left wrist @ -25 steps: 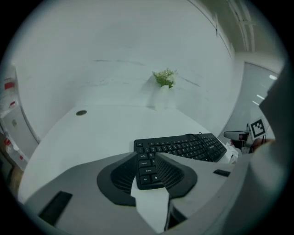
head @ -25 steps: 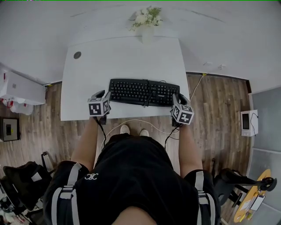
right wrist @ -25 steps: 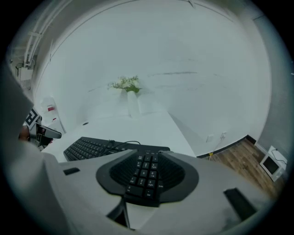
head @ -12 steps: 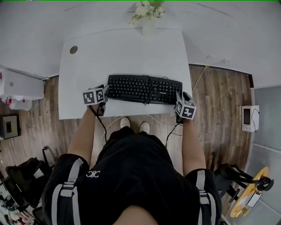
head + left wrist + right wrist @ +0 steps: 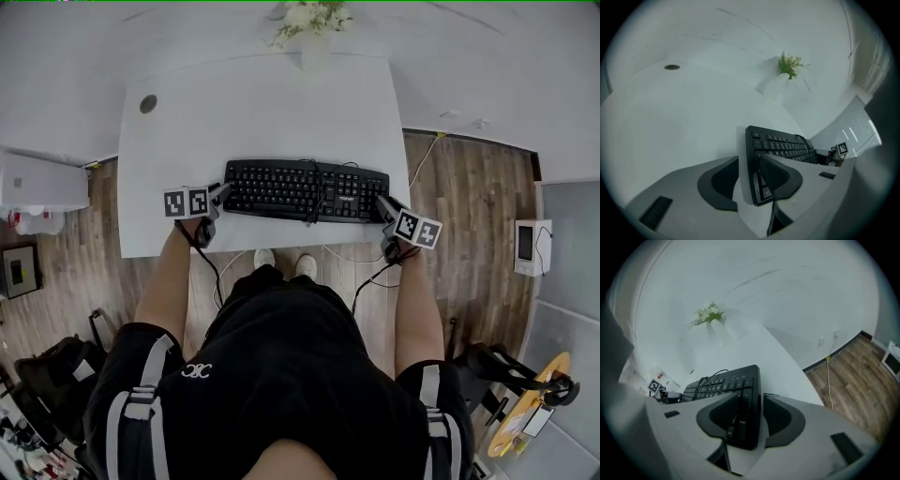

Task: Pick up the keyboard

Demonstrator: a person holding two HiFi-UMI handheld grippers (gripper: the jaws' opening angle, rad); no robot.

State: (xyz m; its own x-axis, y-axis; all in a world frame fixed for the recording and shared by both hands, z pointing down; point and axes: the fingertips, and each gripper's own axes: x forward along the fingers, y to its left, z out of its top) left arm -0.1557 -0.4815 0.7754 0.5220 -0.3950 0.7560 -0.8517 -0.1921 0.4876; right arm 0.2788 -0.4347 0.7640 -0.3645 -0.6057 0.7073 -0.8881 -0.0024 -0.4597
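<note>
A black keyboard (image 5: 305, 190) lies flat on the white table (image 5: 262, 112), near its front edge. A black cable is draped over its middle. My left gripper (image 5: 217, 195) is at the keyboard's left end and my right gripper (image 5: 384, 206) at its right end. In the left gripper view the keyboard (image 5: 780, 147) has its end between the jaws of the left gripper (image 5: 747, 176), with bare table showing beside one pad. In the right gripper view the keyboard (image 5: 722, 385) sits between the right gripper's (image 5: 750, 416) jaws, which are opening with a gap at one pad.
A white vase of flowers (image 5: 314, 37) stands at the table's far edge. A round cable hole (image 5: 148, 103) is at the far left corner. Wooden floor flanks the table, with a white cabinet (image 5: 42, 187) on the left and a small white device (image 5: 525, 246) on the right.
Both grippers have sunk and rolled at the keyboard's ends, their marker cubes swinging outward. The keyboard lies at much the same place on the table.
</note>
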